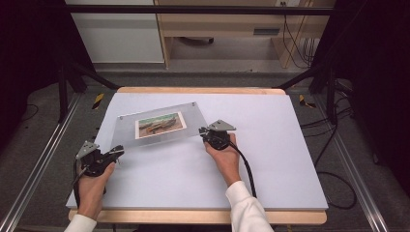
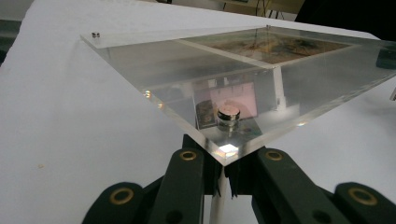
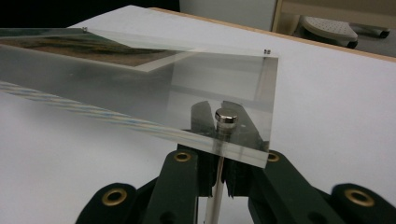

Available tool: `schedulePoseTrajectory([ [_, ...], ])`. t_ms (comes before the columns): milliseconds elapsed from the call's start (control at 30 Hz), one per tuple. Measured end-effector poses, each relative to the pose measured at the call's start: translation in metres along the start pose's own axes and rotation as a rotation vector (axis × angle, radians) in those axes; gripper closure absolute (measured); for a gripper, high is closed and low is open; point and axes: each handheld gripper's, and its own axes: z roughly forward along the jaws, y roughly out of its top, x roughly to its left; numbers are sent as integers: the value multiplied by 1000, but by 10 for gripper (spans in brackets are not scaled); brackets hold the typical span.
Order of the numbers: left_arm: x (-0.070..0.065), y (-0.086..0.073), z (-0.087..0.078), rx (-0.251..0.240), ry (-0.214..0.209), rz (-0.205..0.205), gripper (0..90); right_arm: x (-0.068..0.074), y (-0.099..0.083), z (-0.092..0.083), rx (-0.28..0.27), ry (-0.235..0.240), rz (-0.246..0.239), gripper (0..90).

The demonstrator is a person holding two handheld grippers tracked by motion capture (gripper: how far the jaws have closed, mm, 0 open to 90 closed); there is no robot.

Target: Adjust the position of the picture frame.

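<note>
A clear acrylic photo frame point(image 1: 155, 126) with a landscape picture lies across the middle of the white tabletop point(image 1: 270, 159). My left gripper point(image 1: 120, 152) is at its near left corner and my right gripper point(image 1: 202, 131) at its near right corner. In the left gripper view the jaws point(image 2: 223, 161) stand together under the corner, just below a silver corner pin point(image 2: 228, 114). The right gripper view has the same: jaws point(image 3: 223, 158) together under the corner, their tips seen through the acrylic on either side of the pin point(image 3: 226, 116). Both corners sit raised over the jaws.
A wooden board point(image 1: 203, 90) edges the white sheet at the back and front. Black stand legs point(image 1: 67, 72) flank the table. Cables point(image 1: 333, 145) run over the floor at the right. Light wooden furniture point(image 1: 222, 29) stands behind the table.
</note>
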Motion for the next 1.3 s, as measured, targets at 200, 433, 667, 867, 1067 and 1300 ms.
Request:
schedulePoseTrajectory([
  [200,2,-1,3,-4,-16,-19,820,1,-1,0,-9,-5,-5,839],
  [433,-2,7,-3,-77,9,21,840,2,3,-4,-60,-13,4,840],
  [667,-11,16,-10,-108,7,45,839,2,9,-15,-75,-1,19,836],
  [867,-23,21,-10,-124,-18,48,839,-2,14,-34,-98,-21,23,838],
  [1067,-44,27,1,-130,-60,73,838,-14,12,-63,-112,-56,36,838],
  [1300,-65,29,18,-113,-100,106,838,-30,-2,-86,-114,-89,66,838],
])
